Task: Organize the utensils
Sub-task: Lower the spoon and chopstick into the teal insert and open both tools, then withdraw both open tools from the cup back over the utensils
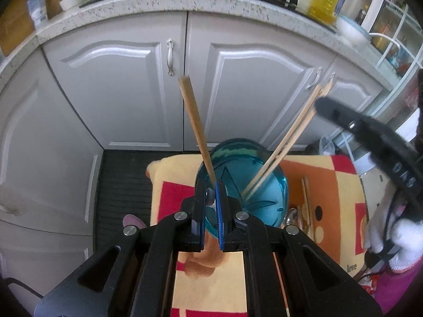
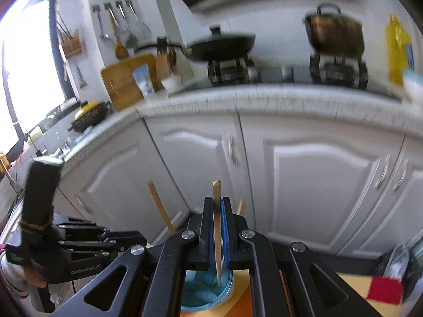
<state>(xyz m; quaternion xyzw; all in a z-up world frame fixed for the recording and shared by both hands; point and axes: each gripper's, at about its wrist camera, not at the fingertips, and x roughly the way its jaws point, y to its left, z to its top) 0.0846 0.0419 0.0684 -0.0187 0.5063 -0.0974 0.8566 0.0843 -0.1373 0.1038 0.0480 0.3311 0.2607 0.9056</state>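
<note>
Two grippers, left gripper (image 1: pixel 212 185) fingers nearly closed holding chopstick (image 1: pixel 194 129), right gripper (image 2: pixel 217 200) fingers clamping chopstick (image 2: pixel 216 227)

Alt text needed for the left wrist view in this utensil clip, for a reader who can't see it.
The left gripper, jaws nearly shut, hangs over a blue glass cup that holds a flat wooden stick and a pair of chopsticks. The cup stands on a red, orange and yellow cloth, with more utensils lying to its right and white cabinet doors behind.

A blue glass (image 1: pixel 261 198) on the cloth holds three leaning wooden chopsticks (image 1: pixel 194 126) (one apart, two together), with more utensils (image 1: pixel 304 211) lying beside it.
</note>
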